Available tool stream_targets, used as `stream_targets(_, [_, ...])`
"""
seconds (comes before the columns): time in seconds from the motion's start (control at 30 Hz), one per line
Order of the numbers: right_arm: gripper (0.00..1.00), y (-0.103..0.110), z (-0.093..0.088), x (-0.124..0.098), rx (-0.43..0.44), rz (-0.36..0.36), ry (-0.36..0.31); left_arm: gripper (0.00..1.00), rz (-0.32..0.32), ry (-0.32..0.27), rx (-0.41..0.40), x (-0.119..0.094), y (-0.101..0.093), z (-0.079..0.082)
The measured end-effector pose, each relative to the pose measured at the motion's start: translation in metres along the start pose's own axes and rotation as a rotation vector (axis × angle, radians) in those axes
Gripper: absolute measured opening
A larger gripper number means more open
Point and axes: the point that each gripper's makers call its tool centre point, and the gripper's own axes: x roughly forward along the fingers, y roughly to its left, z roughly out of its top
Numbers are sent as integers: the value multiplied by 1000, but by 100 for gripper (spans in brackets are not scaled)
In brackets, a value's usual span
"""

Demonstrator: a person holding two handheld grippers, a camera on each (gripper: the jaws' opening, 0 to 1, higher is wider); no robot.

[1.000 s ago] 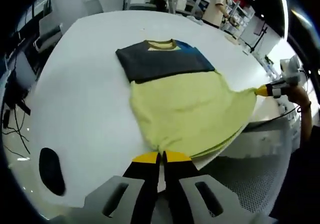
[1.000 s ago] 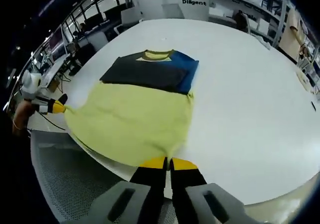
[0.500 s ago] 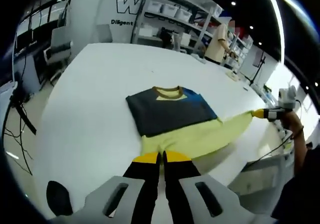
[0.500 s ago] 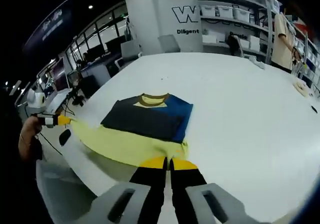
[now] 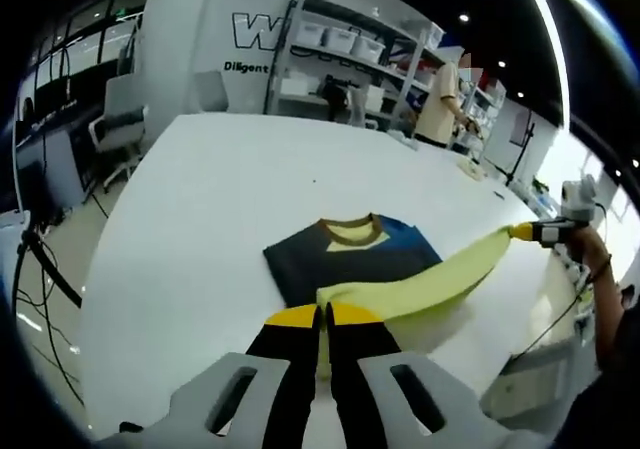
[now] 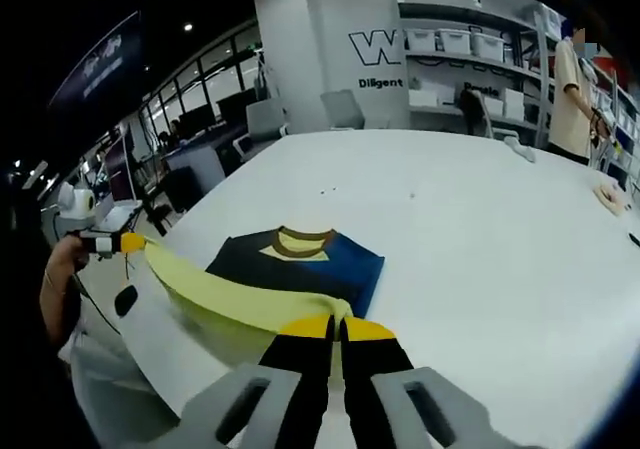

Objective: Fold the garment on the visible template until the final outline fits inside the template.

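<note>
A short-sleeved garment with a dark grey and blue upper part and a pale yellow lower part point(image 5: 345, 259) is lying on the broad white worktop point(image 5: 200, 209), its brown-trimmed collar point(image 5: 352, 231) pointing away from the cameras. In the left gripper view, the left tongs point(image 5: 322, 316), black with yellow tips, are pinching one corner of the yellow hem, jaws clenched together on the fabric. From there the hem is stretching as a taut raised band across to the right tongs point(image 5: 527, 233), which are coming in from the right side in a person's hand point(image 5: 590, 254) and gripping the other corner. In the right gripper view, the right tongs point(image 6: 334, 327) are likewise clamping the yellow cloth point(image 6: 230, 297) between closed jaws, while the left tongs point(image 6: 125, 242) are holding the far end of the band at the left, above the worktop's point(image 6: 480, 229) edge. The dark folded upper part point(image 6: 295, 261) is resting flat behind the lifted hem. A person in a pale yellow shirt point(image 6: 572, 84) is standing by white storage shelves point(image 6: 465, 54) in the background.
</note>
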Motion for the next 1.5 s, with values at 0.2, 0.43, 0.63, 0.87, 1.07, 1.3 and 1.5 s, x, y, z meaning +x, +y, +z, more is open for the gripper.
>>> stream_targets(0.2, [0, -7, 19, 10, 16, 2, -34, 0, 15, -35, 8, 16, 6, 25])
stream_targets(0.43, [0, -16, 41, 29, 15, -16, -67, 0, 52, -67, 51, 36, 13, 54])
stream_targets(0.63, [0, -26, 56, 48, 1, -56, -80, 0, 69, -98, 72, 57, 17, 74])
stream_targets(0.87, [0, -32, 63, 66, 58, -66, -84, 0, 93, -75, 45, 82, 29, 77])
stream_targets(1.07, [0, -40, 65, 94, 90, -81, -62, 0, 124, -46, 5, 112, 48, 71])
stream_targets(1.3, [0, -49, 54, 129, 114, -98, 0, 0, 147, 30, 10, 140, 61, 55])
stream_targets(1.5, [0, -58, 45, 146, 106, -120, 35, 0, 162, 50, -15, 157, 72, 46])
